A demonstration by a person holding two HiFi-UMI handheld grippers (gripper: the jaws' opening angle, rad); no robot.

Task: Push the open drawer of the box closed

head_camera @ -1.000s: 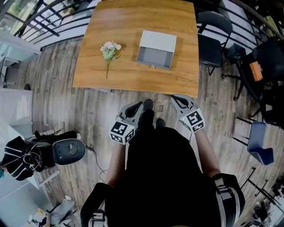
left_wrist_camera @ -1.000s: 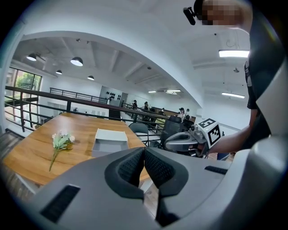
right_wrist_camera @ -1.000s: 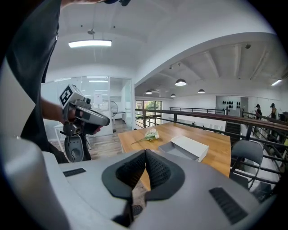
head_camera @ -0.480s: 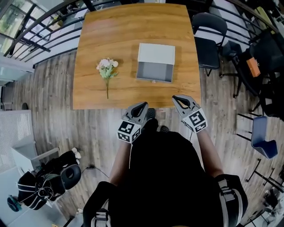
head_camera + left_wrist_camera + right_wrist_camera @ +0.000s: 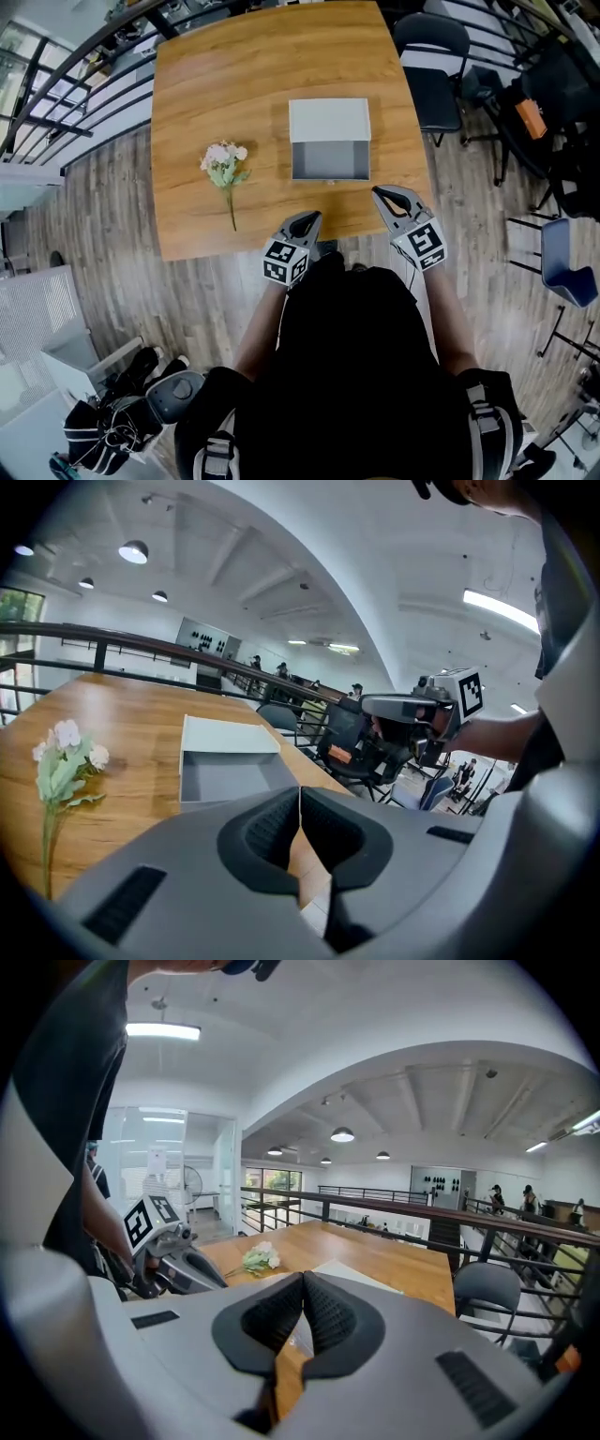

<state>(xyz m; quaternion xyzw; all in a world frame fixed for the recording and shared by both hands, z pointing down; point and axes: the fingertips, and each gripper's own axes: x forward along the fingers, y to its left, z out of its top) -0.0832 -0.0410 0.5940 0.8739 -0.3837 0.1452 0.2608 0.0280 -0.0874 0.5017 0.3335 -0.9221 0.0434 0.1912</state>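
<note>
A white box (image 5: 329, 120) sits mid-table with its grey drawer (image 5: 329, 162) pulled open toward me. In the left gripper view the box (image 5: 229, 735) and the drawer (image 5: 234, 776) lie ahead, a little left of the jaws. My left gripper (image 5: 310, 218) hovers at the table's near edge, short of the drawer front, shut with nothing in it (image 5: 300, 795). Just right of the drawer's front corner is my right gripper (image 5: 381, 194), also shut and empty (image 5: 303, 1280). Neither touches the box.
A small bunch of pale flowers (image 5: 224, 170) lies on the wooden table (image 5: 234, 84) left of the box. A dark chair (image 5: 430, 56) stands at the table's right side and railings (image 5: 66, 103) run behind. Bags and a helmet (image 5: 141, 417) lie on the floor at lower left.
The person has stepped closer to the table. Both grippers have moved forward from over the floor to the table's near edge, staying shut. The box and flowers have not moved.
</note>
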